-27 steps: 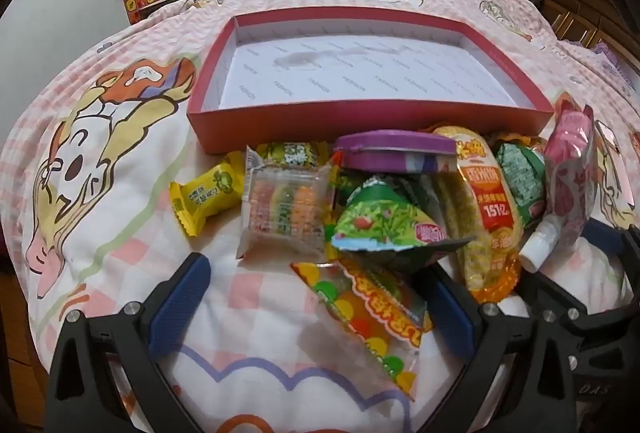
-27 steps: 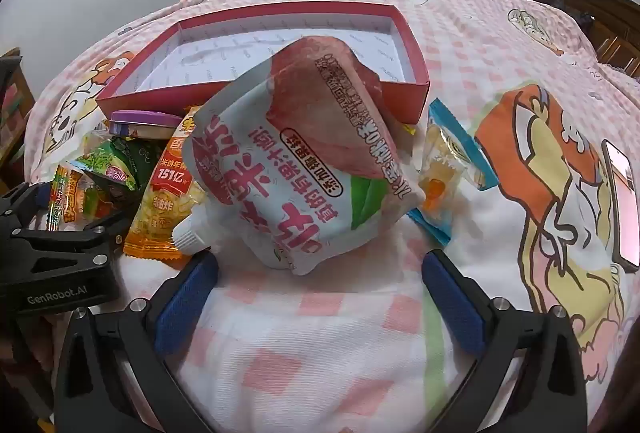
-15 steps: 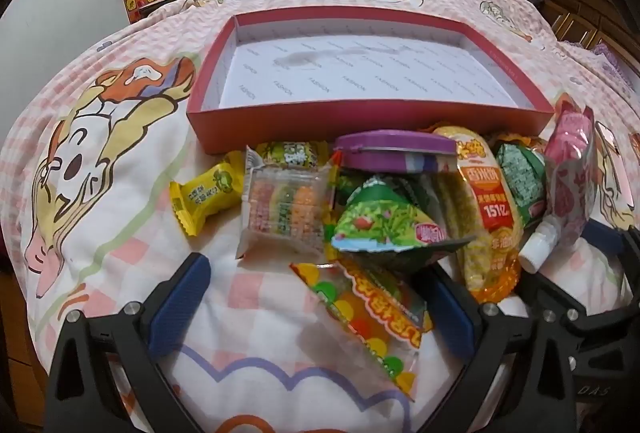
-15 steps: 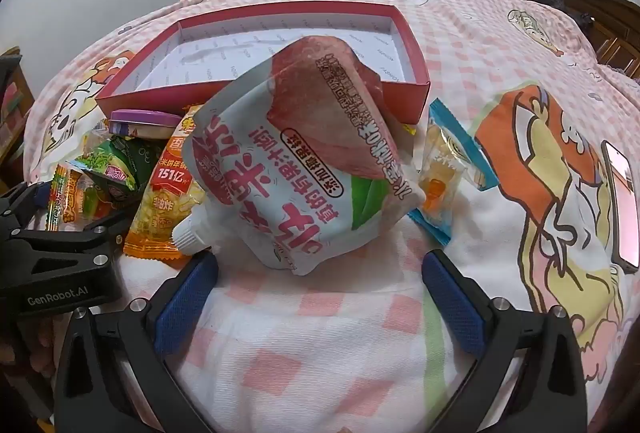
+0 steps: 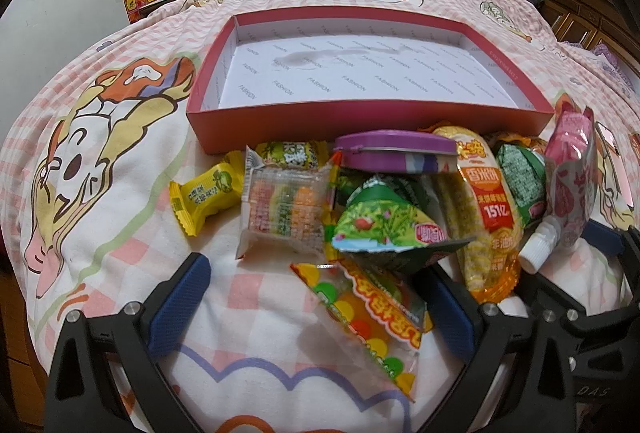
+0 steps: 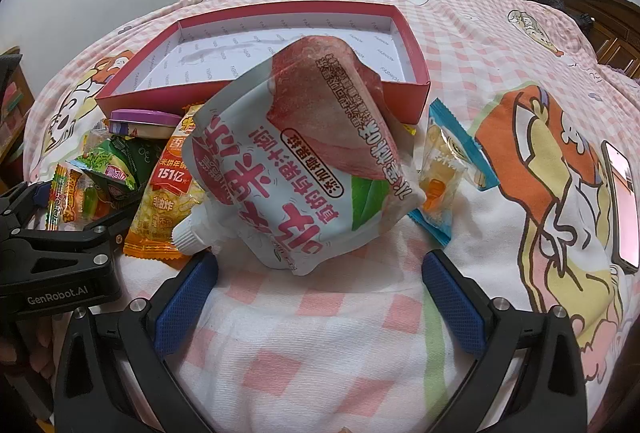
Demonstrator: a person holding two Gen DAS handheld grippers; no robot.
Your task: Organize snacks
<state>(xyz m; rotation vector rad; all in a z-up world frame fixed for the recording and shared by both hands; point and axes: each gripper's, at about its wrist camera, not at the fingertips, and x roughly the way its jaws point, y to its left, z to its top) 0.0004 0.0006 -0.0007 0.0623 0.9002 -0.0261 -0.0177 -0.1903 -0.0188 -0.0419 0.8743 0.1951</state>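
A soft pink checked bed point(image 5: 132, 233), red box point(image 5: 360, 123) lying empty on it, and the snack pile point(image 5: 380, 209) heaped right against its near wall! Both tongs gape wide with nothing held, the left gripper point(image 5: 320, 297) straddling a gummy packet point(image 5: 360, 317), the right gripper point(image 6: 320, 285) just short of the big spouted pouch point(image 6: 296, 169). That pouch leans on the wall and could flop or drag neighbours; free bedding on the right, though a phone point(image 6: 622, 201) lies there.
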